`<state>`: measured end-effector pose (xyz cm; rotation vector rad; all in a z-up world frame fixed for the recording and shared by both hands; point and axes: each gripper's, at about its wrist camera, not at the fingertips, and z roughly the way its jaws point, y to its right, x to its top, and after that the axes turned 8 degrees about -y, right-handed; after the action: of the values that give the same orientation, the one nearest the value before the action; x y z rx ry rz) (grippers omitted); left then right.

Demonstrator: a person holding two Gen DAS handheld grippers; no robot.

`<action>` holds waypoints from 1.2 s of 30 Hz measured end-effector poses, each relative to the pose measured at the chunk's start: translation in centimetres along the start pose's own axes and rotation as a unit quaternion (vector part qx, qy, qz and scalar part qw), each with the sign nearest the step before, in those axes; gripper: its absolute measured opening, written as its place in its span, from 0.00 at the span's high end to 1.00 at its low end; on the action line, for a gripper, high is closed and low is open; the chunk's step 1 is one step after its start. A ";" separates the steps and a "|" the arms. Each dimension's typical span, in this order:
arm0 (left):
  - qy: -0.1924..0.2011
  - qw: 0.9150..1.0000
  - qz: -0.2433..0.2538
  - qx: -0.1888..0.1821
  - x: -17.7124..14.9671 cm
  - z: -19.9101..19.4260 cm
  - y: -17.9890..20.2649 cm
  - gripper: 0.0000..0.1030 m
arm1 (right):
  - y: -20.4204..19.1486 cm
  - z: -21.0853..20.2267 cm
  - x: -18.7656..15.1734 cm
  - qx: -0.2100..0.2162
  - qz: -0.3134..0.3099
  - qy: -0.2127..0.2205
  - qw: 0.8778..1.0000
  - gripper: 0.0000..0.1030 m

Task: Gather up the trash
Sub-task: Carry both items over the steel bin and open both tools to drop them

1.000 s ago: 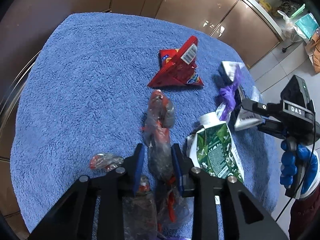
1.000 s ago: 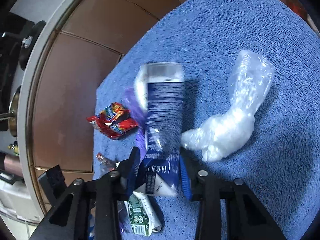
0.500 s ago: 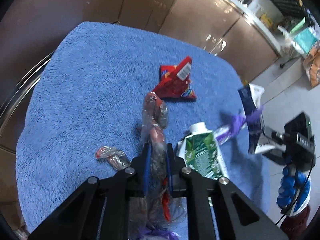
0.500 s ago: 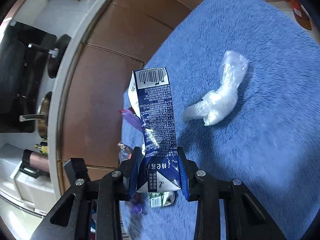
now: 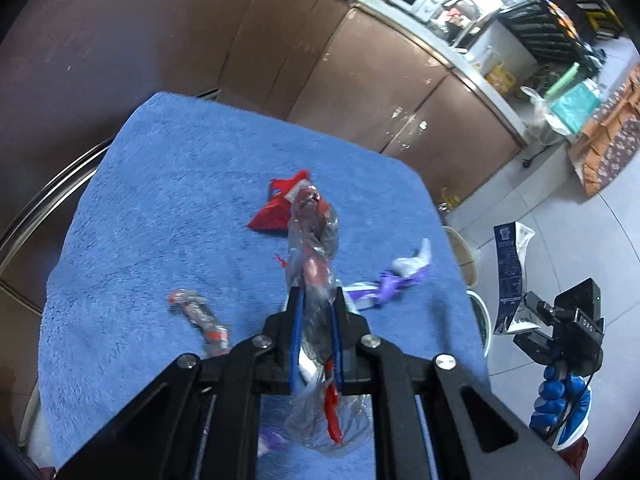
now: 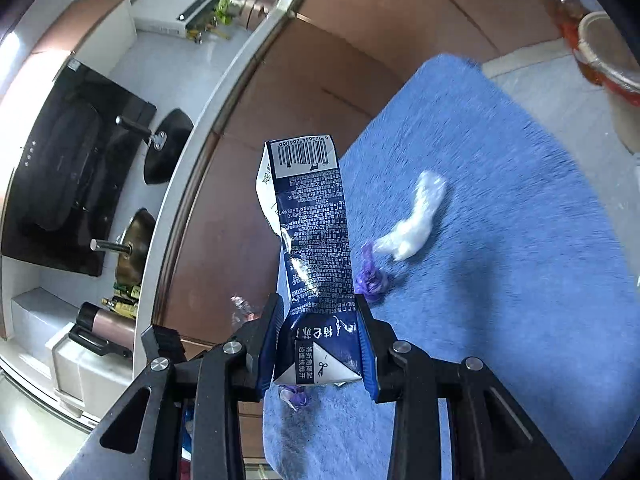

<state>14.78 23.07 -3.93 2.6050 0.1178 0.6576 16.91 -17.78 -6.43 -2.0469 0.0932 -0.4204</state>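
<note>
My left gripper (image 5: 316, 300) is shut on a crumpled clear plastic wrapper with red print (image 5: 312, 248) and holds it above the blue towel (image 5: 160, 208). My right gripper (image 6: 318, 308) is shut on a flattened dark blue carton (image 6: 316, 236), held upright off the towel's edge; the carton also shows in the left wrist view (image 5: 510, 272). On the towel lie a red snack packet (image 5: 276, 212), a small red and clear wrapper (image 5: 200, 316), a purple wrapper (image 5: 384, 288) and a white plastic bag (image 6: 416, 220).
Brown cabinets (image 5: 360, 80) stand behind the towel-covered table. A wicker basket (image 5: 464, 256) sits on the tiled floor off the table's right edge. A stove with pans (image 6: 100, 184) shows in the right wrist view. A plastic container (image 6: 608, 64) stands beyond the towel.
Both grippers have risen from the towel with their loads. The left jaws closed on the clear wrapper. The right gripper carried the blue carton out past the table's edge.
</note>
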 end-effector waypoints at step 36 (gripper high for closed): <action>-0.212 0.937 0.240 -0.139 -1.1 30.4 40.8 0.89 | 22.1 -21.1 0.7 -0.273 0.104 0.218 0.931 0.69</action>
<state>26.97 -25.91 -10.26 2.4360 -0.7110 0.2215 13.00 -46.52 -16.12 -2.4111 0.7643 -0.7747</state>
